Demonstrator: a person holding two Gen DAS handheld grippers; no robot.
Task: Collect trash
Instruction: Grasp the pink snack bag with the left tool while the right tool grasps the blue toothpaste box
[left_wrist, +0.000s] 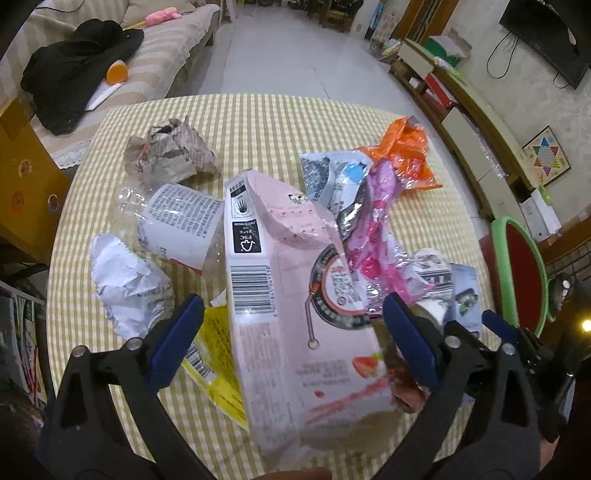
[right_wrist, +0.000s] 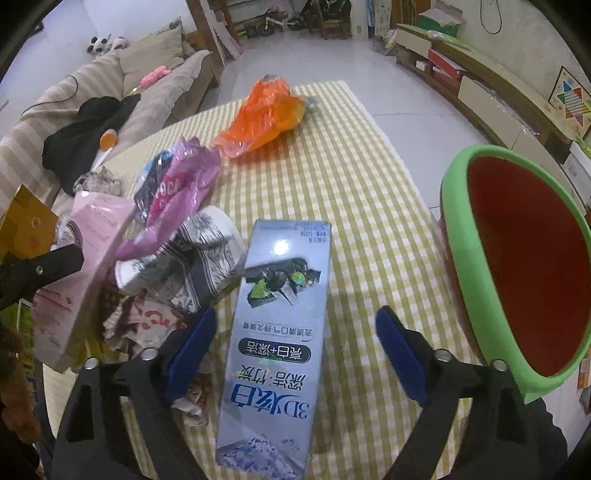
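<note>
This is a living room in a home: a striped sofa (right_wrist: 92, 85) with cushions and a soft toy (right_wrist: 99, 43), a wall television (left_wrist: 550, 37), a low cabinet (right_wrist: 491, 92), a child's balance bike (right_wrist: 273, 23), a tiled floor (left_wrist: 295, 55).

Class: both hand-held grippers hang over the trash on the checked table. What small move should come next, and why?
Probably close each on its box. The left hand-held gripper straddles the pink carton, the right hand-held gripper the blue box; both jaws stand open, pads not yet touching. The green bin waits to the right.
</note>
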